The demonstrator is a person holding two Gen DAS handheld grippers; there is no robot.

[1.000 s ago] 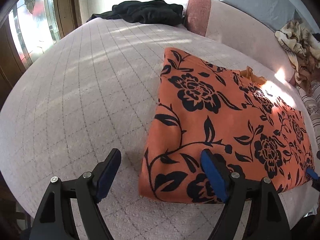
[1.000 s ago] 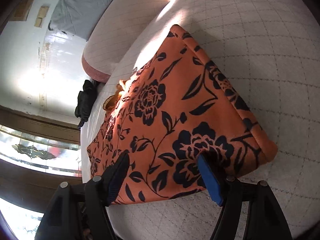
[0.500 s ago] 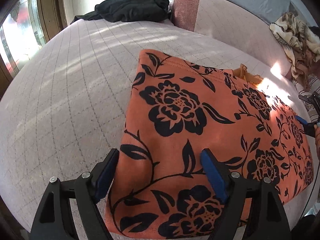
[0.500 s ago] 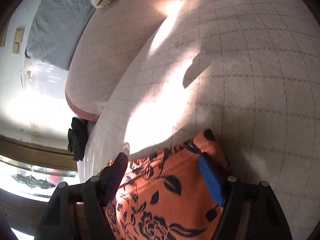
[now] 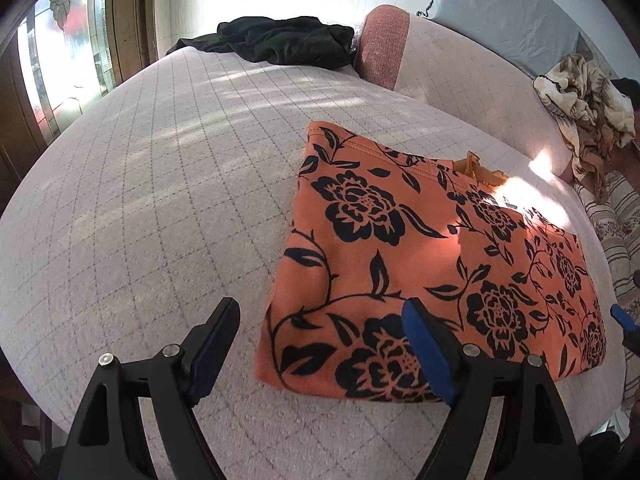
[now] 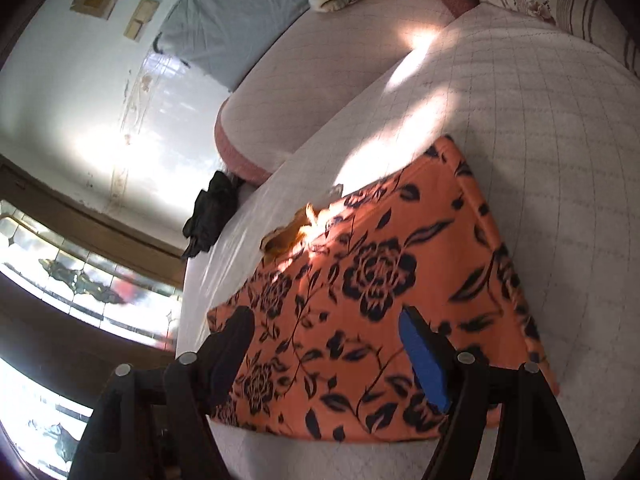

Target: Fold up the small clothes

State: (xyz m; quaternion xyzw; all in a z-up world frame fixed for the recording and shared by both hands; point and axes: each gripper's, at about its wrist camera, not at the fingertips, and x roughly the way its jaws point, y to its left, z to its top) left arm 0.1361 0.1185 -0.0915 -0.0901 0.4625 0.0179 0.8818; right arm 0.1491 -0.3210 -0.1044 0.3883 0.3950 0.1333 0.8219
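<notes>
Below, in the left wrist view, the left gripper has its jaws spread wide and nothing between them; its right-hand blue pad overlaps the near edge of the orange floral garment, though contact cannot be judged. Likewise, the right gripper stands spread over the same garment and pinches nothing; motion blur softens the cloth's near edge. The garment lies folded flat on a pale quilted bedspread, with a frayed orange strip peeking from its far edge. A blue pad tip at the frame's right edge is cut off. Farther off lie a black garment, a pink-ended bolster and crumpled beige cloth, partly cropped. Stained-glass windows are overexposed.
</notes>
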